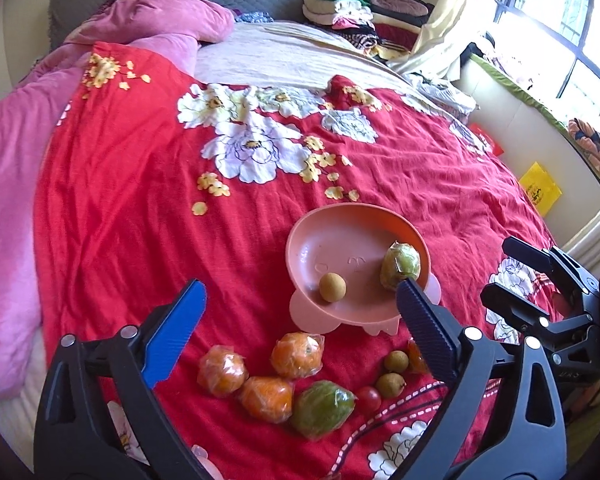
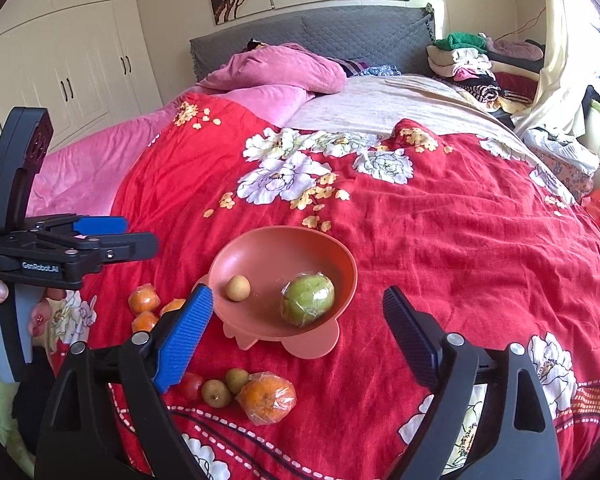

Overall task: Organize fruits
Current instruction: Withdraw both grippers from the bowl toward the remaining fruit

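Two fruits already lie in the pink bowl point(image 2: 332, 258): a small longan point(image 2: 238, 288) at left, a wrapped green fruit point(image 2: 308, 299) at right. Left gripper point(image 1: 300, 296) and right gripper point(image 2: 298, 300) hover spread, empty. Risk: the soft quilt point(image 2: 440, 240) may let the footed bowl tip when loaded.
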`<state>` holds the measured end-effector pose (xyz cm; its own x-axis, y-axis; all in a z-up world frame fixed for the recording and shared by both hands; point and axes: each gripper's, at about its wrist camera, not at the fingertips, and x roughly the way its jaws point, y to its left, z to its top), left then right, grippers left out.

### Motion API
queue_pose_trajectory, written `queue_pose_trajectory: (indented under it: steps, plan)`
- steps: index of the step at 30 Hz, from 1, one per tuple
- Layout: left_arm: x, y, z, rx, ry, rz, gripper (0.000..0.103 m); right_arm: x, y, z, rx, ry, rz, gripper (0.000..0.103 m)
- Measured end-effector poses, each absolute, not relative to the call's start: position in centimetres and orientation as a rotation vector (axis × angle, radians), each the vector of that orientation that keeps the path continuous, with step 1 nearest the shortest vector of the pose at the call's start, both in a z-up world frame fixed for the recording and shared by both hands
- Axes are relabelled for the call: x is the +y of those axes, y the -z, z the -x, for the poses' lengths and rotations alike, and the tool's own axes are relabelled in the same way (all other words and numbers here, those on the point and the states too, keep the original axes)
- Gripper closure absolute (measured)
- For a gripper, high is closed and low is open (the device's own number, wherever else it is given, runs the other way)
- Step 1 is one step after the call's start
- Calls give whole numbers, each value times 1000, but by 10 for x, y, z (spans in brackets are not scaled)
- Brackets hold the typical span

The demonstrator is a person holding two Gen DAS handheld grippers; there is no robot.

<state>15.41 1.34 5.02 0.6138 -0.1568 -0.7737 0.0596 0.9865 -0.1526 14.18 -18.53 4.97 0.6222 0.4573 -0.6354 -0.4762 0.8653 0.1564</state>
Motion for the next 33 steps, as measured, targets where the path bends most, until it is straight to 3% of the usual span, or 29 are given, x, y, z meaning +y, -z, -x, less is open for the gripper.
queue_pose_trajectory:
  steps: [33]
  plan:
    - [30,-34,-87,918,90,124,10,-160,-52,-74,710,-594,72,8]
